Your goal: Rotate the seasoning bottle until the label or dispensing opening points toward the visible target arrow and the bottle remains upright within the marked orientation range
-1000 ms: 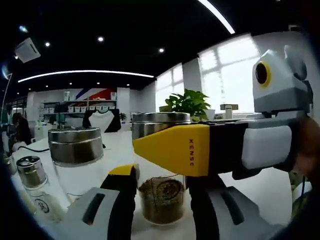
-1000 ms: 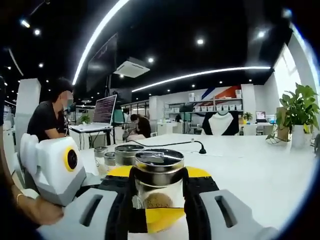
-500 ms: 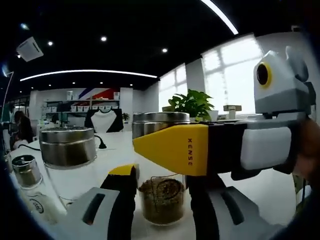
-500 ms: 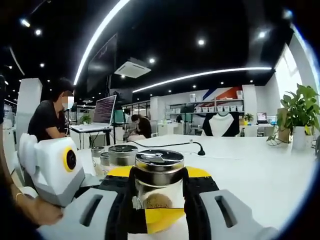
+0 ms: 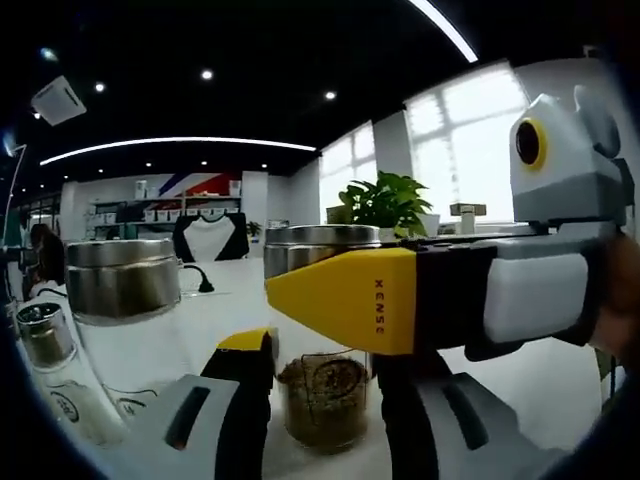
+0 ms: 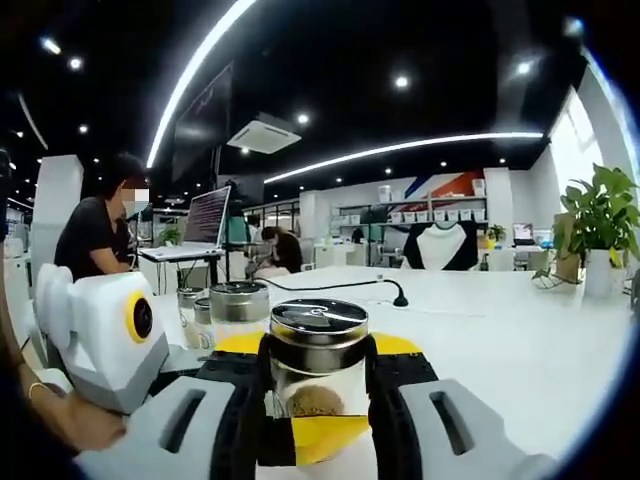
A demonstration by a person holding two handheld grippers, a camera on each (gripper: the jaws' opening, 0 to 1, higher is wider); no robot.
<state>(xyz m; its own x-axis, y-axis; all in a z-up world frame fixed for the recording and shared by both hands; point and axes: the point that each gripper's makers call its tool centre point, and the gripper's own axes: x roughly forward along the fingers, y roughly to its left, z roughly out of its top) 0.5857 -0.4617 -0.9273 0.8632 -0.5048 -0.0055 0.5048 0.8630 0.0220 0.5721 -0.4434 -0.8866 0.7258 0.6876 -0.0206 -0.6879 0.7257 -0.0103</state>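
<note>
Stood upright on the smooth white table [image 6: 520,350]: a clear glass seasoning bottle [image 6: 318,368] with ribbed steel cap and brown granules. Was pinched at both sides between the black, yellow-tipped jaws of the right gripper [image 6: 318,425]. Flanked the same bottle too, the left gripper [image 5: 322,415], contact unclear. Nearby, two similar steel-capped jars [image 5: 125,315].

On the white table [image 6: 500,340] you see two other jars: a big one with a steel lid [image 5: 122,290] and a small shaker [image 5: 45,350] beside it. A black cable [image 6: 345,290] lies across the table. A potted plant [image 6: 600,225] stands near the window. Behind, a person in black [image 6: 95,235] sits at a laptop [image 6: 205,225], and shelves [image 6: 430,215] line the far wall.
</note>
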